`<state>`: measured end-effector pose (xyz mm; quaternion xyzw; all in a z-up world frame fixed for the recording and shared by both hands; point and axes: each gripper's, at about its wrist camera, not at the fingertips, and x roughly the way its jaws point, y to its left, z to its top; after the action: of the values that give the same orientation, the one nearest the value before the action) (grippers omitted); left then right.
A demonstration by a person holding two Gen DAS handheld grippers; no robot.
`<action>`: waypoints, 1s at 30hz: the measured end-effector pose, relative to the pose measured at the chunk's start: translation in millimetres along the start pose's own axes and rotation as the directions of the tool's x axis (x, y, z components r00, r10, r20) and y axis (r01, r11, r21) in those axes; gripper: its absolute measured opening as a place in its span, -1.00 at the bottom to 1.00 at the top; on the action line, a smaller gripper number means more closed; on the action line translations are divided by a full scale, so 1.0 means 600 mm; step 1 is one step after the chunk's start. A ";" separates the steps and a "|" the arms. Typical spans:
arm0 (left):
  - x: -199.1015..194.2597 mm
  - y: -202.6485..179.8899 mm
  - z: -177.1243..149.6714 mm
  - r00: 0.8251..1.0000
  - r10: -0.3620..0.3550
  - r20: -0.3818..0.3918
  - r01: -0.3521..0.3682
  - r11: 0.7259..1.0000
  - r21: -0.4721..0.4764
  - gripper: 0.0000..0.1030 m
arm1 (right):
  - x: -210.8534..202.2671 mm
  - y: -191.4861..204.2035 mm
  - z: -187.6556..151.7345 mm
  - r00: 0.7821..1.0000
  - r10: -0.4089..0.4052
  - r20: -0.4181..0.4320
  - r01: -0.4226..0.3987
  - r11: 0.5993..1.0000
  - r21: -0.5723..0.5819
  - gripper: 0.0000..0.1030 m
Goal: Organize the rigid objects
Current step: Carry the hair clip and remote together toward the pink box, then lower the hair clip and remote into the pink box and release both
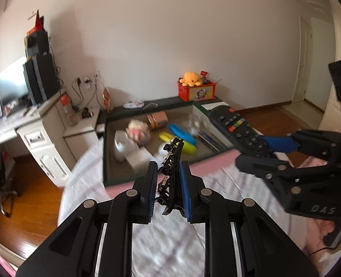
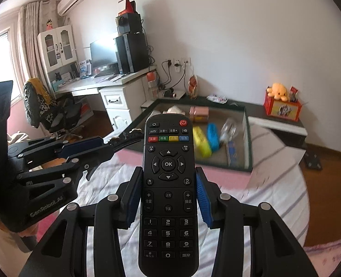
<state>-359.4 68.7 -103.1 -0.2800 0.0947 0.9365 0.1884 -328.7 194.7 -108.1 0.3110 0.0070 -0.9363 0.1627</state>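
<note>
In hand: left gripper pinching a black hair claw; right gripper clamped on a remote. Both above the bed.
Beyond: tray past the bed's far edge, already holding several objects; these two apparently left.

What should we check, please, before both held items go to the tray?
1. Left gripper shut on the hair clip: ok.
2. Right gripper shut on the remote: ok.
3. Remote straight between the pads: ok.
4. Grippers apart from each other: ok.
5. Free space in the tray: cannot tell, it is blurred and already holds several things.
6. Clip seated securely: cannot tell.
</note>
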 end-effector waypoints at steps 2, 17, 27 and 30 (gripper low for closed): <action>0.014 0.006 0.025 1.000 -0.005 0.003 0.005 1.000 0.006 -0.63 | 0.008 -0.010 0.023 1.000 -0.016 0.007 0.016 1.000 -0.014 -0.13; 0.202 0.045 0.131 0.992 -0.052 -0.115 0.056 0.998 0.032 -0.62 | 0.138 -0.109 0.128 0.995 -0.075 -0.060 0.074 0.997 -0.014 -0.13; 0.320 0.043 0.115 0.971 -0.016 -0.239 0.028 0.999 0.046 -0.62 | 0.280 -0.131 0.122 0.976 -0.017 -0.218 0.027 0.999 0.042 -0.13; 0.336 0.046 0.106 0.964 -0.007 -0.266 0.019 0.999 0.042 -0.62 | 0.307 -0.138 0.114 0.965 -0.014 -0.262 0.032 0.998 0.061 -0.13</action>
<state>-557.5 122.2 -161.7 -0.3996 0.1378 0.8869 0.1862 -532.8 209.8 -167.6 0.4368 0.0015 -0.8887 0.1393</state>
